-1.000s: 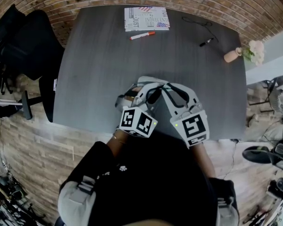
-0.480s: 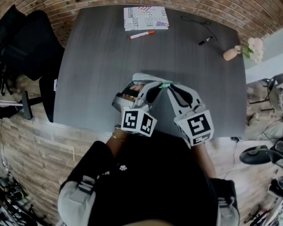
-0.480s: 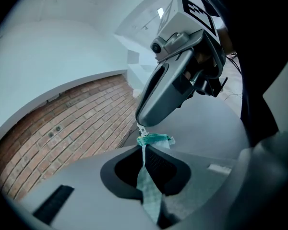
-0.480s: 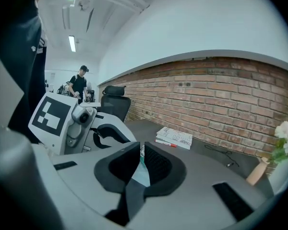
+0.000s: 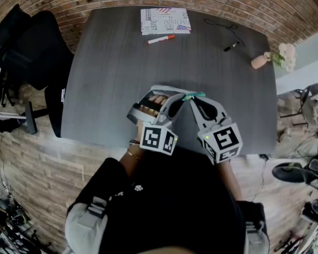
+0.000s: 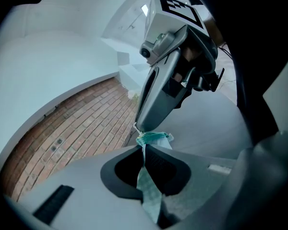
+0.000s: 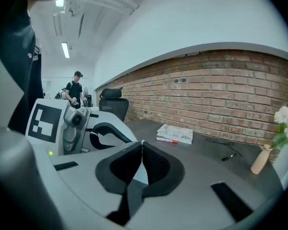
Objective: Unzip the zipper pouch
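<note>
The zipper pouch (image 5: 195,95) is a small teal and white fabric piece held in the air over the table's near edge, between the two gripper tips. My left gripper (image 5: 180,97) is shut on its teal fabric (image 6: 147,183), which runs up between the pads. My right gripper (image 5: 190,98) meets it tip to tip. Its jaws have just been closing and now pinch a small pale zipper pull (image 7: 142,142) at the pouch's bunched end (image 6: 154,138). Most of the pouch is hidden by the fingers.
On the dark grey table (image 5: 116,78), a printed booklet (image 5: 165,20) and a red marker (image 5: 160,39) lie at the far edge. A black pen with a cable (image 5: 231,46) and a small vase of flowers (image 5: 270,60) are far right. A black office chair (image 5: 32,46) stands left.
The right gripper's jaws have closed at the pouch's end, and its marker cube has shifted a little toward the lower right. The left gripper has rolled slightly. A teal end now shows between the tips.
</note>
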{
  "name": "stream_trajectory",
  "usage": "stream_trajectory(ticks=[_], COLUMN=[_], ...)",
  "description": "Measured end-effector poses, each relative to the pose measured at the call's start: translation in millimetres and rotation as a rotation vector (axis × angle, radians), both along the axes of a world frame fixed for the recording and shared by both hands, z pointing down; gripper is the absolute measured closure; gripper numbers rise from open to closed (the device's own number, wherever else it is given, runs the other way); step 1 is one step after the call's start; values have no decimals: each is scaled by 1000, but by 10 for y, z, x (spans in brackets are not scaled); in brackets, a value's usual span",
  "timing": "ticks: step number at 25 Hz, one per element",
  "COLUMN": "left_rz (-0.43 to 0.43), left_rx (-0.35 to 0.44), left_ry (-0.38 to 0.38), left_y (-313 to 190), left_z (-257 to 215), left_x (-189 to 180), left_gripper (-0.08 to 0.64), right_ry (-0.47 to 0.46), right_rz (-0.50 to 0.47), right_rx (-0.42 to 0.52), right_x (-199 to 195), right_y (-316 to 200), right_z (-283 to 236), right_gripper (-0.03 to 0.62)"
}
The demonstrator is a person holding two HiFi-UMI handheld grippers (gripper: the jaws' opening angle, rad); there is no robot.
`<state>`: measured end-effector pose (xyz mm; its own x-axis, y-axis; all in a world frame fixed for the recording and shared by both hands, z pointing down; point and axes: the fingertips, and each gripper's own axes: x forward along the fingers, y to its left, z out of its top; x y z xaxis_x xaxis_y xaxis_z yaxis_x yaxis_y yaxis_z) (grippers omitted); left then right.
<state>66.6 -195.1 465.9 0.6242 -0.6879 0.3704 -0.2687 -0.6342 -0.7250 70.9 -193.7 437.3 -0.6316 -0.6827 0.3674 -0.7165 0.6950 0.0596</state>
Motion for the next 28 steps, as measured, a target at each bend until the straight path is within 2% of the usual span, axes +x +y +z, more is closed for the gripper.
stream_trajectory(ticks=[7, 23, 28], left_rz=[-5, 9, 12], left_rx=[-25, -69, -75], left_ry=[36, 101, 96], left_y=[-31, 28, 56], left_z=[-34, -50, -54], left_x=[-10, 31, 53], left_gripper=[548, 549, 549], right_ry=[64, 73, 73], right_rz=[53, 93, 99], right_rx=[-17, -11, -9], right_x=[28, 197, 225], right_y=[-20, -33, -14], right_z=[-27, 5, 9], right_gripper=[592, 592, 592])
